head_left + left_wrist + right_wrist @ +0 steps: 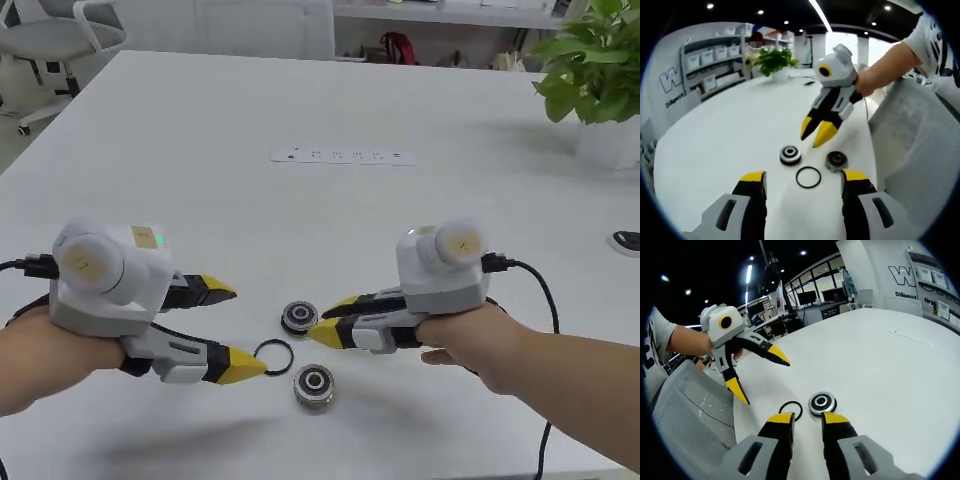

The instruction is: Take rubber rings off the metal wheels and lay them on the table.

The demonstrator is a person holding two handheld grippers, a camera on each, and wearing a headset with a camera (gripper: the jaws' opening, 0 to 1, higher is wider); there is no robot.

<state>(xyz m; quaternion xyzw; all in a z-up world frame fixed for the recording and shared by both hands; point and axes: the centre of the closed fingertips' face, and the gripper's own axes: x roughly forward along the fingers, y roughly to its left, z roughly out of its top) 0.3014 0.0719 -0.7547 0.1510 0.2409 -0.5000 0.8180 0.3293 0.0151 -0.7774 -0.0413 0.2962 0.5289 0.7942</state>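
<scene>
Left gripper (246,330) gaped wide, empty, its near tip just beside the ring (273,356) lying on the table (300,200); right gripper (322,322) stood narrowly apart, empty, beside a wheel (299,317)

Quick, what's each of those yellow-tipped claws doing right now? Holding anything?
Left hand-held gripper: open wide, holding nothing.
Right hand-held gripper: jaws only slightly apart, holding nothing.

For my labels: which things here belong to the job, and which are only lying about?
Job: far metal wheel, near metal wheel, loose rubber ring.
Lying about: socket strip, potted plant, office chair.
</scene>
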